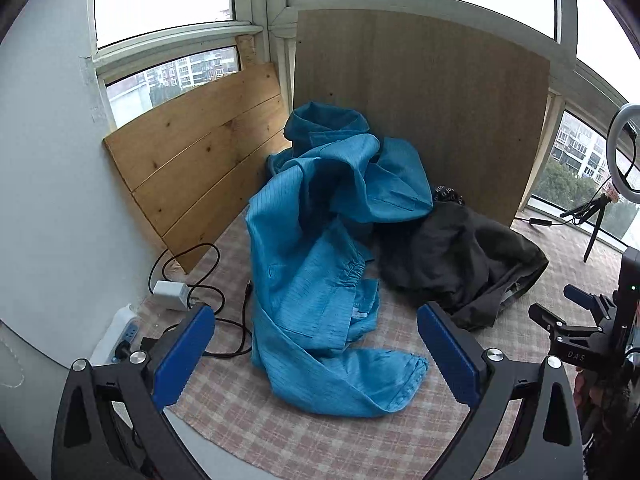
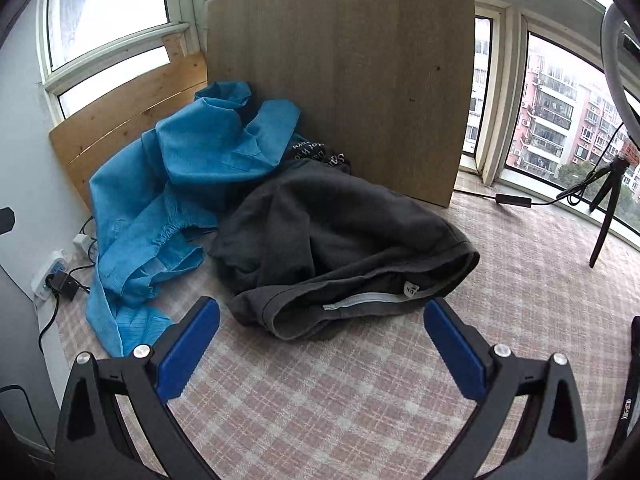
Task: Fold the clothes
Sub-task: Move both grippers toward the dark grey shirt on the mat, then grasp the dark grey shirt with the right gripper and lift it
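A crumpled blue garment point(image 1: 320, 248) with an elastic cuff lies in a heap on the pink checked cloth point(image 1: 320, 440), and one sleeve trails toward me. A dark grey garment point(image 1: 460, 260) lies bunched to its right, partly under the blue one. My left gripper point(image 1: 316, 348) hovers open above the blue sleeve and touches nothing. In the right wrist view the blue garment point(image 2: 168, 184) is at the left and the grey garment point(image 2: 340, 240) fills the middle, its hem and white zipper facing me. My right gripper point(image 2: 322, 340) is open just short of that hem.
Two wooden boards point(image 1: 420, 112) lean against the windows behind the clothes. A power strip point(image 1: 120, 336), a white charger point(image 1: 170, 294) and black cables lie at the left edge. A ring light on a tripod point(image 2: 608, 200) stands at the right. The other gripper's black body point(image 1: 592, 332) shows at the far right.
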